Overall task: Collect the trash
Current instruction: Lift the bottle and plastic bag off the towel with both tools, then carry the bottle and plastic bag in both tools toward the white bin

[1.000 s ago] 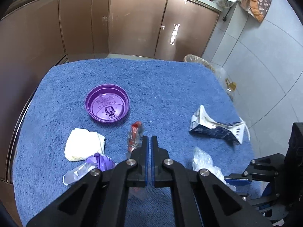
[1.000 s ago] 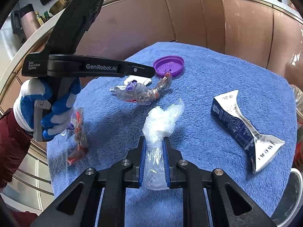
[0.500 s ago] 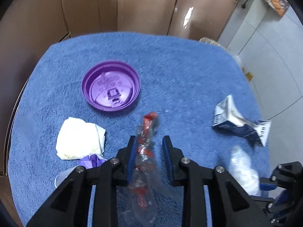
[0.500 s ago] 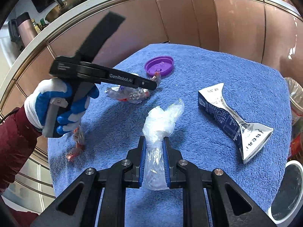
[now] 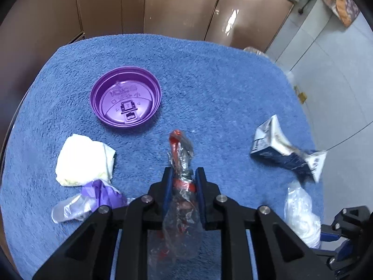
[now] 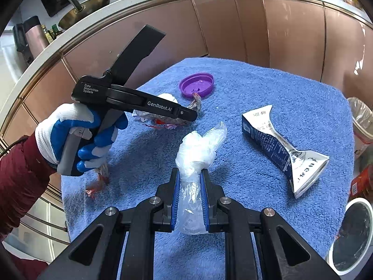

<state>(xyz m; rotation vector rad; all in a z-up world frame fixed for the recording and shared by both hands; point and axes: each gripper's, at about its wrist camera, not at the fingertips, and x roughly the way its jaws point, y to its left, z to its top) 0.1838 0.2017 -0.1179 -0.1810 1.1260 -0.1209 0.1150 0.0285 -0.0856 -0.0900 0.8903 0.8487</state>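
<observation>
My left gripper (image 5: 183,175) has its jaws around a clear plastic wrapper with red print (image 5: 180,163); they look closed against it over the blue towel (image 5: 209,74). My right gripper (image 6: 189,177) is shut on a crumpled clear plastic bag (image 6: 198,149) and holds it above the towel. In the right wrist view the left gripper (image 6: 191,116) is seen from the side with the wrapper (image 6: 195,101) at its tips. A purple cup lid (image 5: 126,99), a white tissue wad (image 5: 85,161), a purple-and-clear wrapper (image 5: 93,198) and a flattened blue-and-white carton (image 5: 286,154) lie on the towel.
Brown cabinet doors (image 5: 177,7) stand behind the table. A lined bin (image 6: 362,121) and a round white bin (image 6: 352,233) stand off the table's right side. Another red-print wrapper (image 6: 100,179) lies near the towel's left edge.
The left gripper opened, moved forward over the red-print wrapper and its jaws have narrowed around it. The right gripper kept hold of the plastic bag and barely moved.
</observation>
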